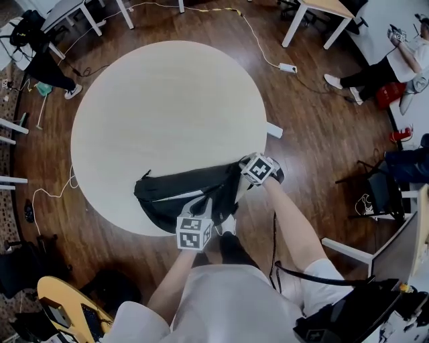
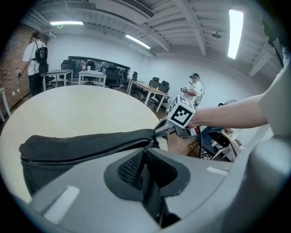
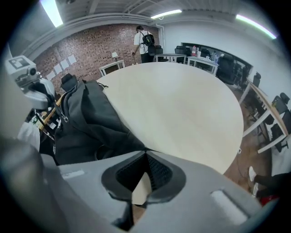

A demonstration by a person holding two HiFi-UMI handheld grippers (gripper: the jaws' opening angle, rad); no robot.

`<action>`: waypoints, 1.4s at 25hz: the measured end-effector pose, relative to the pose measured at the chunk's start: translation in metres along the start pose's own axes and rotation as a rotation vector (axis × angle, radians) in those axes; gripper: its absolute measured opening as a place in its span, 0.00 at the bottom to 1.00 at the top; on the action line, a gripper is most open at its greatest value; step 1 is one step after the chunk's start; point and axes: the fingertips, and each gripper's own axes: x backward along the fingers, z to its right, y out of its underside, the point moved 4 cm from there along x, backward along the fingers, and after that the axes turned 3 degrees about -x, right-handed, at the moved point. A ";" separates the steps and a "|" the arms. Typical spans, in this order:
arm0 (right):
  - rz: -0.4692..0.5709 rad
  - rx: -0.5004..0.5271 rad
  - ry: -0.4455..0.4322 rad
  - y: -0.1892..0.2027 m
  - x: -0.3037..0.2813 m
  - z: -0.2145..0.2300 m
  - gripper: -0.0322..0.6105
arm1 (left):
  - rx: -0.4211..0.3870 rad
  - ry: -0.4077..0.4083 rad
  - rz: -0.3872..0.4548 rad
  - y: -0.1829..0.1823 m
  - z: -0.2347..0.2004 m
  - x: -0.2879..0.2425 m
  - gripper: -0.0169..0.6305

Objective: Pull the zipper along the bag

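Observation:
A black bag [image 1: 181, 191] lies on the near edge of the round pale table [image 1: 167, 100], partly hanging over the rim. My left gripper [image 1: 201, 202] is at the bag's near side. In the left gripper view its jaws [image 2: 145, 152] are shut, with the small metal zipper pull [image 2: 149, 143] pinched at their tip. The closed zipper line runs left along the bag [image 2: 82, 145]. My right gripper [image 1: 239, 179] is shut on the bag's right end. It shows there in the left gripper view [image 2: 160, 129], and the fabric [image 3: 91, 123] meets its jaw tips [image 3: 145, 154].
The far table top is bare. Around the table are wooden floor, white desks [image 1: 315, 13], a power strip [image 1: 287, 67] on a cable, and seated people at the right [image 1: 382, 67]. A yellow object [image 1: 67, 305] lies by my left leg.

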 end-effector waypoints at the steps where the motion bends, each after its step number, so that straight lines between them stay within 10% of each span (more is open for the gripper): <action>1: -0.009 0.004 0.012 -0.001 0.000 -0.001 0.04 | 0.005 0.001 0.004 0.001 -0.007 0.009 0.09; 15: -0.099 -0.065 0.099 0.004 -0.002 0.002 0.04 | 0.183 -0.333 0.086 0.042 -0.196 0.130 0.09; 21: -0.164 -0.073 0.140 -0.001 -0.003 -0.010 0.04 | -0.041 -0.526 -0.014 0.062 -0.296 0.142 0.08; 26: -0.150 -0.107 0.164 -0.010 -0.006 0.002 0.04 | -0.103 -0.489 -0.090 0.073 -0.346 0.092 0.09; 31: -0.127 -0.186 0.244 -0.002 -0.006 0.000 0.03 | 0.000 -0.415 -0.065 0.071 -0.327 0.078 0.10; 35: 0.248 -0.334 0.424 -0.025 0.029 -0.008 0.29 | 0.074 -0.344 0.006 0.070 -0.317 0.107 0.23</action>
